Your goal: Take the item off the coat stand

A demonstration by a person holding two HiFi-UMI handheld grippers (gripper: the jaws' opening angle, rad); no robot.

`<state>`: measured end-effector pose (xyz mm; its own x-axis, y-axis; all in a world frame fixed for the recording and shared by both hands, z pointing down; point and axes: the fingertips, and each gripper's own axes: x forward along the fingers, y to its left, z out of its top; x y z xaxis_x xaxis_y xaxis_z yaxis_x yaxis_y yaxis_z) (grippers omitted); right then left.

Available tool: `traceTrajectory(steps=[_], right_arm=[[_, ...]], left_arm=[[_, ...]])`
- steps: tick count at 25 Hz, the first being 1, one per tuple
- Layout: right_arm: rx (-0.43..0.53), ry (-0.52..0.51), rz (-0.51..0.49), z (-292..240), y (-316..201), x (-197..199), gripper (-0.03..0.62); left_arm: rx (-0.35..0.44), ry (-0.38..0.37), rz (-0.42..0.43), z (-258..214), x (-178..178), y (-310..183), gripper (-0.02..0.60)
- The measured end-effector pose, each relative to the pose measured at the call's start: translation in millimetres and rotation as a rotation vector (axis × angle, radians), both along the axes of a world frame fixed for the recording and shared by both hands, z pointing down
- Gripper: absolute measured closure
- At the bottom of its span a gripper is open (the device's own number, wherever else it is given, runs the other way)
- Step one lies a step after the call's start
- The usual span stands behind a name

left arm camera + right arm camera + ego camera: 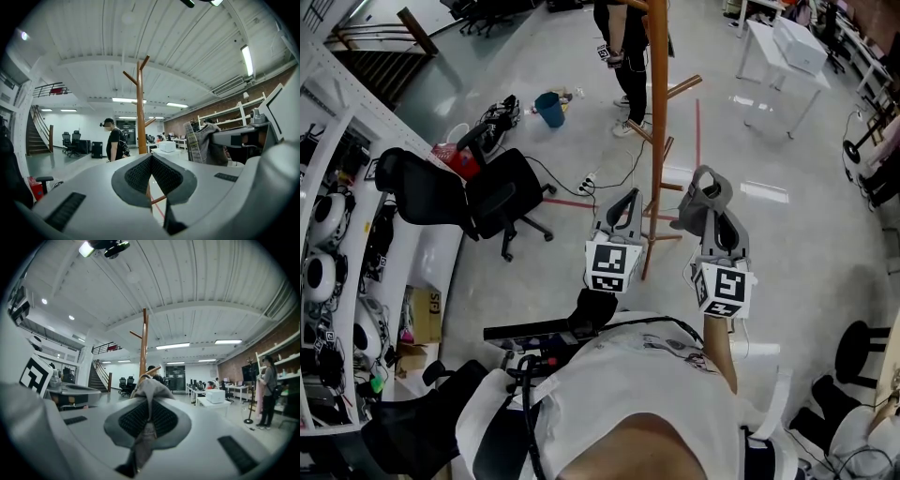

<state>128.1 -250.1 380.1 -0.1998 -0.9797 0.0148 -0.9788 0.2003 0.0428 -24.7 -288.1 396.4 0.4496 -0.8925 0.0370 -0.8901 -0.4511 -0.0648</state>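
Observation:
The wooden coat stand (pixel 658 141) rises just beyond both grippers, its pegs bare; its pole also shows in the left gripper view (pixel 140 117) and the right gripper view (pixel 143 348). My right gripper (pixel 712 208) is shut on a grey cloth item (pixel 703 183), to the right of the pole and off the pegs. The cloth (pixel 150 387) bunches over the closed pads and hangs down between them (pixel 148 404). It shows from the left gripper too (pixel 202 143). My left gripper (pixel 627 197), left of the pole, is shut with nothing in it (pixel 151 160).
A person in black (pixel 628 56) stands behind the stand. A black office chair (pixel 487 197) and blue bucket (pixel 550 108) are on the left, shelving (pixel 337 281) along the left wall, a white table (pixel 787 56) at back right, and a black stool (pixel 862 352) at right.

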Motion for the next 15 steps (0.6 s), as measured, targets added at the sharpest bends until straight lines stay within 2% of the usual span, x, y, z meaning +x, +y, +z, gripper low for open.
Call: traceTrajectory(steps=[15], right_arm=[[-0.007,0.006,-0.009,3.9,-2.6,-5.1,0.574]], left_arm=[[-0.024,0.01,-0.004,7.6,-2.7,-0.9,0.58]])
